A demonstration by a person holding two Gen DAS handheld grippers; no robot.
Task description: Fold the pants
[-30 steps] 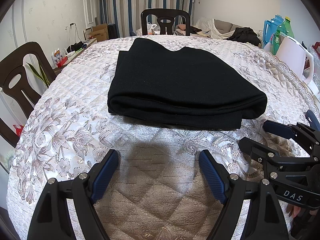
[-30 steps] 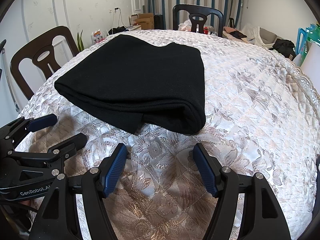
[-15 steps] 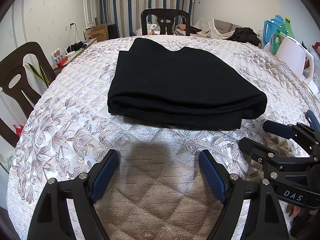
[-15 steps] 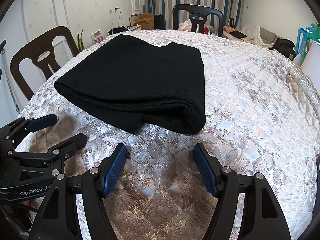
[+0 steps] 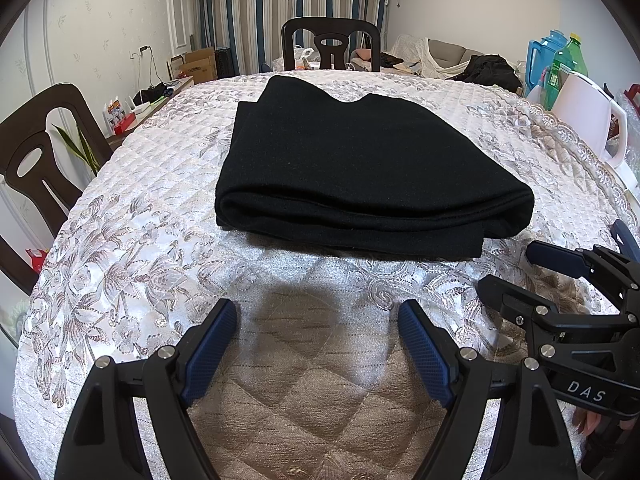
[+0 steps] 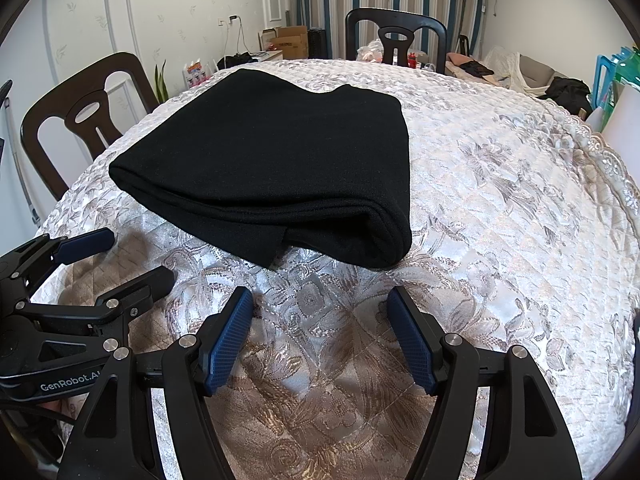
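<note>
Black pants (image 5: 352,168) lie folded into a thick rectangle in the middle of the table; they also show in the right wrist view (image 6: 276,168). My left gripper (image 5: 320,320) is open and empty, above the tablecloth short of the pants' near fold. My right gripper (image 6: 320,308) is open and empty, short of the pants' near right corner. The right gripper shows at the right of the left wrist view (image 5: 520,268), and the left gripper shows at the left of the right wrist view (image 6: 132,258).
The table wears a quilted floral cloth (image 5: 120,260). A white kettle (image 5: 588,120) and plastic bottles (image 5: 560,60) stand at the right edge. Dark wooden chairs stand at the far end (image 5: 330,44) and the left side (image 5: 36,152).
</note>
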